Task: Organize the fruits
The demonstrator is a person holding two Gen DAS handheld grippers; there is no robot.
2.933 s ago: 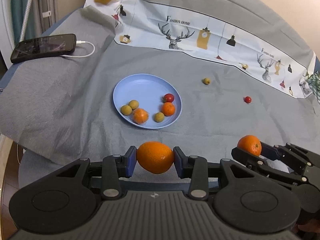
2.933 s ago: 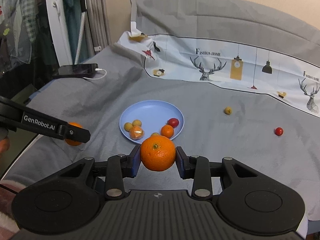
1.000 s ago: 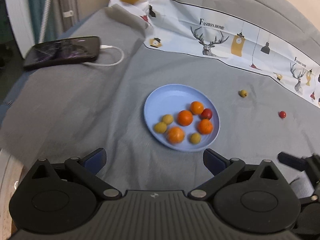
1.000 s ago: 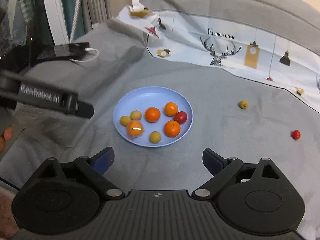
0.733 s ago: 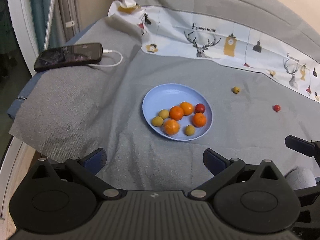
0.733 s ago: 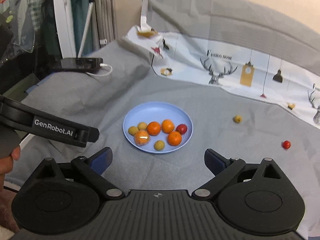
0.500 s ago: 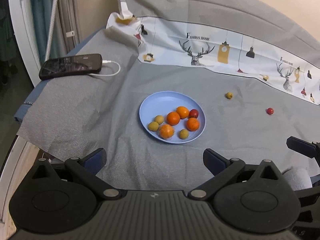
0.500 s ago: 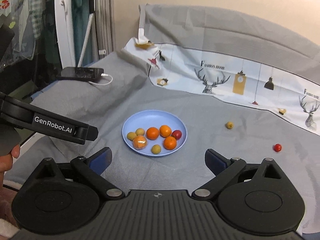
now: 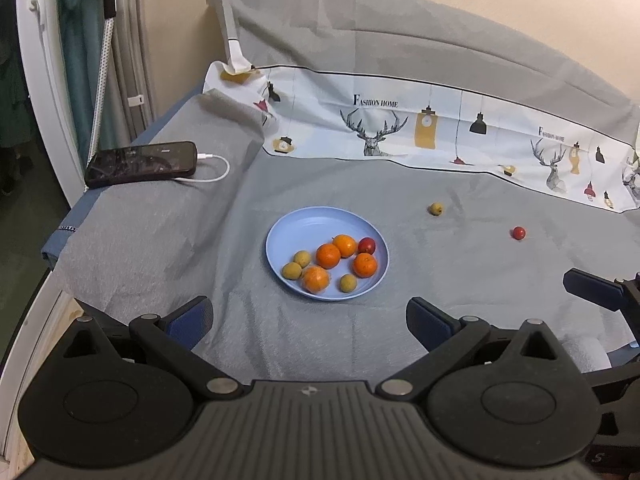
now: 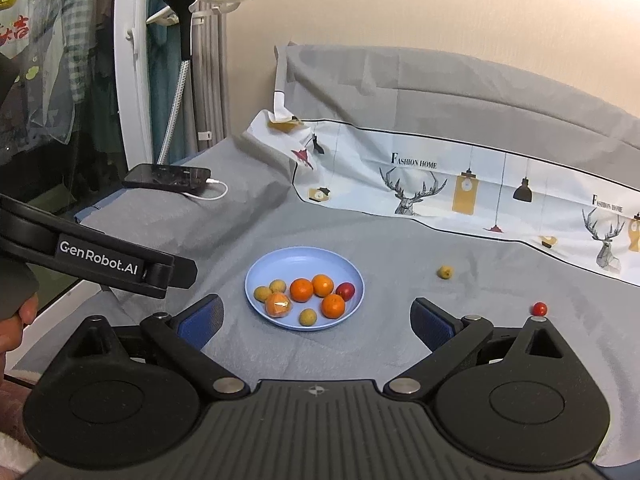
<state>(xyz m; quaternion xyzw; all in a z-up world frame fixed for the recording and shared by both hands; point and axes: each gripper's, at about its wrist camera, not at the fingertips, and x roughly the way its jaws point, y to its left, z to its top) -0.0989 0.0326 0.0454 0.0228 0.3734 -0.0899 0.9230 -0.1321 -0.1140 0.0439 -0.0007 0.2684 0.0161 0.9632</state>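
Both oranges now out of my grip and on blue plate [image 9: 280, 232], my left gripper [image 9: 310, 320] and right gripper [image 10: 316, 320] spread apart, empty, plate ahead of both, yellow fruit [image 9: 436, 209] and red fruit [image 9: 518, 233] loose beyond-right.

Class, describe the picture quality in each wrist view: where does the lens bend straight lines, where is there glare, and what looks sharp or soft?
Left wrist view: fisheye curves the white frame at the edge; the plate is sharp, with soft, even shadows. Right wrist view: the same curving; glare glints on the wrapped orange; reflections muddle the window.
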